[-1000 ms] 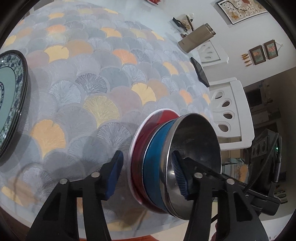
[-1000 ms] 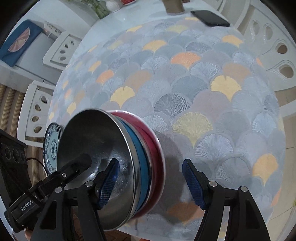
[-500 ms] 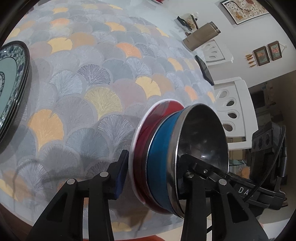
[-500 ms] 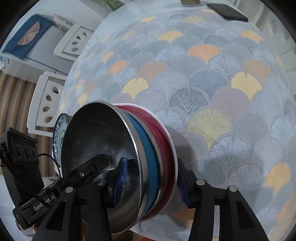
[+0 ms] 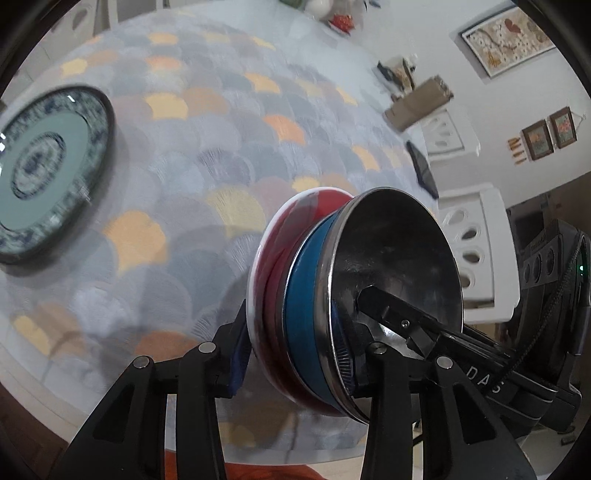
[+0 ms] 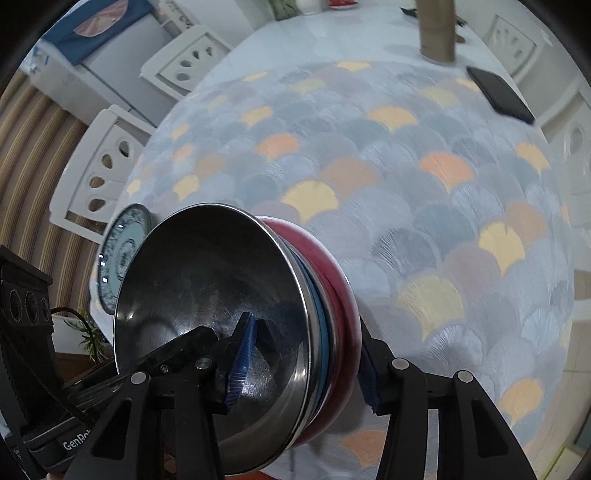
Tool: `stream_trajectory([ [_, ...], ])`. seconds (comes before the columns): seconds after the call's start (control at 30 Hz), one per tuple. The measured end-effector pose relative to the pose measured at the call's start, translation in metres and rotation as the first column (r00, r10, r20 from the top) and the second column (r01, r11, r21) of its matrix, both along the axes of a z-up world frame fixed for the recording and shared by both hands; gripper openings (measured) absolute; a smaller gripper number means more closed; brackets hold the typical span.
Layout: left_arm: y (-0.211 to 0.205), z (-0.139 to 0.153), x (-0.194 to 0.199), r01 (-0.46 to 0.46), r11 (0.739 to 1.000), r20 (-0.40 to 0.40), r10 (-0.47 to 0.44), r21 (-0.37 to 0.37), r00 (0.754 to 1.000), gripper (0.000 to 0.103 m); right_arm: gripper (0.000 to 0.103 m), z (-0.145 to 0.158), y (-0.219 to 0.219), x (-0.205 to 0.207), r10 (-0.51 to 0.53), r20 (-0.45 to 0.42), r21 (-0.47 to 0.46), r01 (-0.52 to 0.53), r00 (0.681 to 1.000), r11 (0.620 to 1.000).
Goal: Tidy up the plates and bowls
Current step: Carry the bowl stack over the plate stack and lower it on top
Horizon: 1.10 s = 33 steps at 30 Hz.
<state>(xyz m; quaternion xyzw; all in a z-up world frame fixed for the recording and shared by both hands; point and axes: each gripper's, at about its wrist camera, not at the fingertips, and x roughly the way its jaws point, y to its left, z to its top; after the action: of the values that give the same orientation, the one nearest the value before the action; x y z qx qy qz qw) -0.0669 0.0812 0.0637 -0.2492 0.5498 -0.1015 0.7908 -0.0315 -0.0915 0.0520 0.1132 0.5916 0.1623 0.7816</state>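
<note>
Three nested bowls hang tilted above the table: a steel bowl (image 5: 399,258) inside a blue bowl (image 5: 303,295) inside a red bowl (image 5: 273,258). My left gripper (image 5: 291,354) is shut on the stack's near rim, one pad under the red bowl, the other inside the steel one. In the right wrist view my right gripper (image 6: 304,369) clamps the opposite rim of the steel bowl (image 6: 192,280) and red bowl (image 6: 332,266) the same way. Blue-and-white patterned plates (image 5: 40,177) lie stacked on the fan-patterned tablecloth (image 5: 221,147) to the left.
A black phone (image 6: 498,94) and a brown tumbler (image 6: 436,29) sit at the table's far side. White chairs (image 5: 476,254) (image 6: 99,166) stand around the table. The patterned plates (image 6: 123,251) lie near the table's edge.
Both grippers closed from wide apart onto the bowl stack's rim. The stack then rose off the cloth, and the patterned plates came further into the left wrist view.
</note>
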Motion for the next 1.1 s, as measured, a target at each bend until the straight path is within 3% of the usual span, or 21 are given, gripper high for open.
stream_trajectory([
  [0.37,0.095,0.089,0.008,-0.134,0.988,0.163,0.119,0.084,0.980,0.036,0.049,0.084,0.094,0.023,0.085,0.172,0.082,-0.101,0.981,0.992],
  [0.57,0.166,0.118,0.022,-0.147,0.979,0.215,0.115,0.141,0.970,0.036,0.049,0.112,0.164,0.038,0.085,0.233,0.136,-0.119,0.969,0.984],
  [0.73,0.219,0.106,0.035,-0.128,0.982,0.197,0.099,0.139,0.975,0.036,0.049,0.109,0.217,0.048,0.083,0.213,0.131,-0.113,0.974,0.985],
  [1.1,0.258,0.029,0.059,0.008,0.995,0.036,-0.012,0.099,0.999,0.036,0.049,0.031,0.270,0.065,0.005,0.012,0.066,-0.006,1.000,0.998],
])
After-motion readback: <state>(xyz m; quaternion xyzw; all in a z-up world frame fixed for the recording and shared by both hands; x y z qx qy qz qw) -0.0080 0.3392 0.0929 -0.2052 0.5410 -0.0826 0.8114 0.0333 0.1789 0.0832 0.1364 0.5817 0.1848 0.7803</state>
